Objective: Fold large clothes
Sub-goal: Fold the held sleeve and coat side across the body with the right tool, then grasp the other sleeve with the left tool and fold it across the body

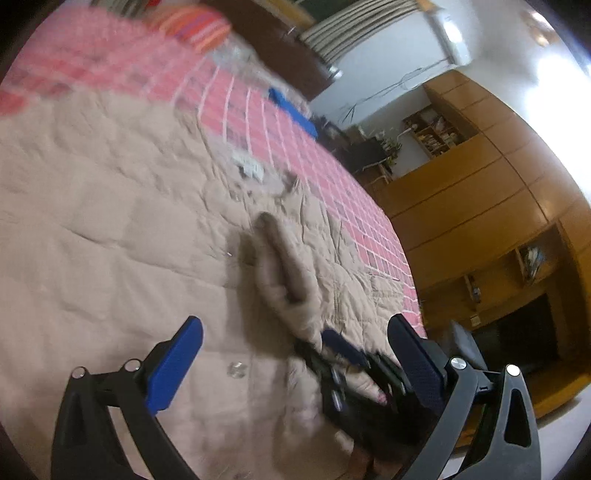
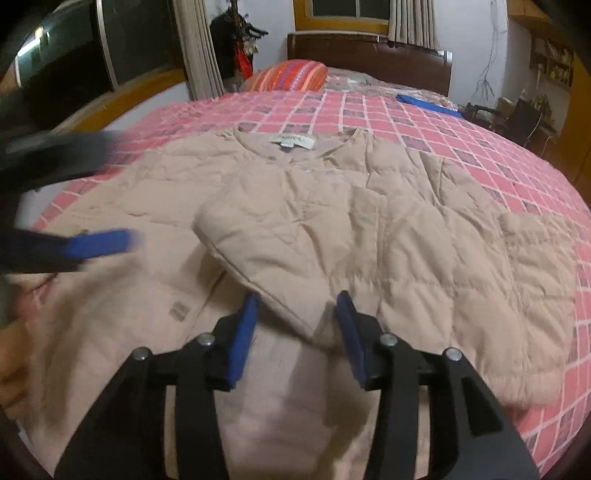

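While the beige quilted jacket (image 2: 369, 229) lies spread on the pink checked bedspread (image 2: 480, 147) with one front panel flipped over, folding looks barely begun: the right gripper (image 2: 295, 314) hangs half-open around that panel's corner, the left gripper (image 1: 295, 354) wide apart, empty.

Bedrm: wood wardrobe (image 1: 461, 192), curtained window (image 2: 354, 14)

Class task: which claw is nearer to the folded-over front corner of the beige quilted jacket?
Right. The right claw straddles the jacket's folded corner, jaws open; the left claw is off to that corner's left.
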A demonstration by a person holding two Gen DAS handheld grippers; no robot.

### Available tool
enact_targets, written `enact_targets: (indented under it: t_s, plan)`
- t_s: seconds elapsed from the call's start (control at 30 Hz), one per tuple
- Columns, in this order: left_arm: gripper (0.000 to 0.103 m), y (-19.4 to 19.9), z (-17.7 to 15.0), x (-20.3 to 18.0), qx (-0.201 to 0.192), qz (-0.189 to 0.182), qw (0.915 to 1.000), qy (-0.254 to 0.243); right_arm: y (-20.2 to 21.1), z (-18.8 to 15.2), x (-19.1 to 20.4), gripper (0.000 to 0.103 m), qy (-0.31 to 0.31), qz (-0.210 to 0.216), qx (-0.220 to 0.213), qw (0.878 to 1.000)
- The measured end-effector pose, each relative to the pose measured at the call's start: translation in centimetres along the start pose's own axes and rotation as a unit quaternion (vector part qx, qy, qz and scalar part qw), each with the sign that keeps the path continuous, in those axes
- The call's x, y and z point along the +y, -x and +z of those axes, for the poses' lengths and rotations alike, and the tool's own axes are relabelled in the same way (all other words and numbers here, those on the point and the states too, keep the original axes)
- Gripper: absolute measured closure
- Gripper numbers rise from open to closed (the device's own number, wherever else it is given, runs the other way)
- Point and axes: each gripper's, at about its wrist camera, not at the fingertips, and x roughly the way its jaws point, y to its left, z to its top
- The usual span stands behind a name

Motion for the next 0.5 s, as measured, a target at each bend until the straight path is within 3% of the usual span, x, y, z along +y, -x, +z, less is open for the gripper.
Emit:
enact_targets:
  t_s: [0.07,0.2,0.3,0.37,0.43,0.5]
  plan:
    - [0.003,-2.5,0.5,0.3,0.021,-0.006,0.9996,0.018,1.6,-0.7,-0.4,0.051,-0.011,0.016,-0.016,1.000]
    - [0.003,-4.8,0.9,0.6,0.031,0.019,0.9988,0.031,4.6,-3.6,-1.3,0.049,-0.046,0.056,-0.050,0.996]
    - [0.004,-5.9,1.8,0.2,0.039,0.004,0.9987,0.032,5.8,-5.1,-2.2,0.045,-0.080,0.084,-0.071,0.991]
    - [0.024,-6.9,2.3,-0.4,0.064,0.010,0.9976,0.024,6.2,-5.9,-2.6,0.042,-0.099,0.101,-0.083,0.986]
    - [0.059,-7.7,2.6,-0.4,0.090,0.031,0.9951,0.027,6.5,-6.5,-2.5,0.042,-0.106,0.113,-0.092,0.984]
    - [0.072,-8.1,3.1,-0.3,0.095,0.058,0.9934,0.026,6.6,-7.3,-2.3,0.042,-0.108,0.122,-0.101,0.981]
